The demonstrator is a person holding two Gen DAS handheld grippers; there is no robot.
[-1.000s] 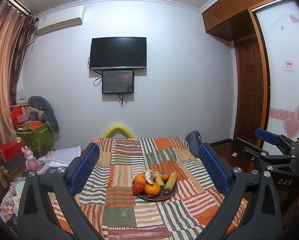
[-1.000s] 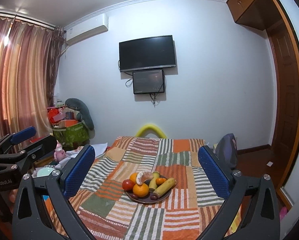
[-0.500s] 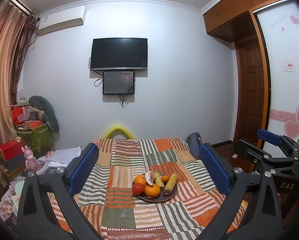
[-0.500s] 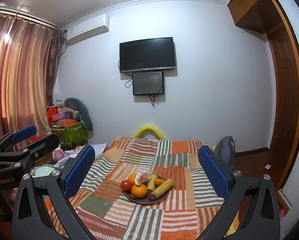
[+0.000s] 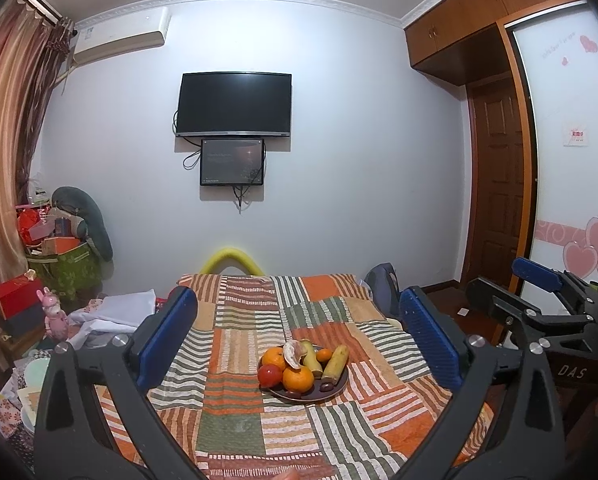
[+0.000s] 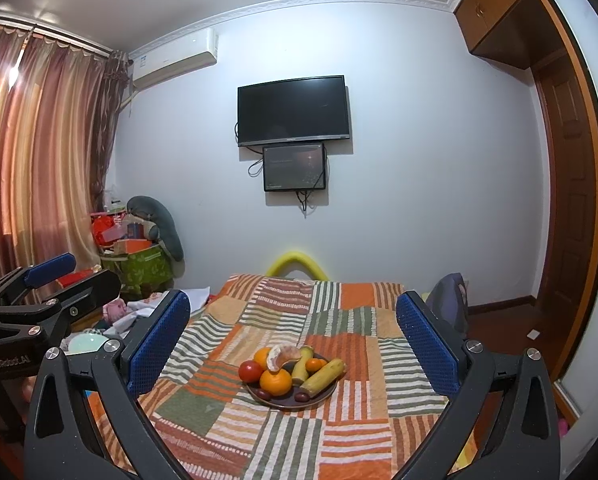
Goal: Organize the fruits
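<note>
A dark plate [image 5: 333, 393] [image 6: 323, 396] of fruit sits on the striped patchwork cloth. On it lie oranges [image 5: 297, 379] [image 6: 275, 382], a red tomato [image 5: 269, 375] [image 6: 250, 371], a peeled orange [image 5: 292, 353] [image 6: 281, 357], yellow-green bananas [image 5: 336, 361] [image 6: 323, 377] and small dark fruits [image 6: 302, 397]. My left gripper [image 5: 299, 336] is open, well short of the plate. My right gripper [image 6: 293, 330] is open too, with nothing between its fingers. Each gripper shows at the side of the other's view: the right one [image 5: 539, 280], the left one [image 6: 47, 276].
The cloth covers a bed-like surface [image 5: 239, 432] that ends near a white wall. Boxes, a green bag [image 5: 65, 274] and white cloth [image 5: 111, 314] crowd the left floor. A dark backpack [image 5: 383, 286] leans at the far right corner. A wooden door [image 5: 499, 200] stands right.
Both views have shifted only slightly; the plate and fruit stay put and both grippers stay open.
</note>
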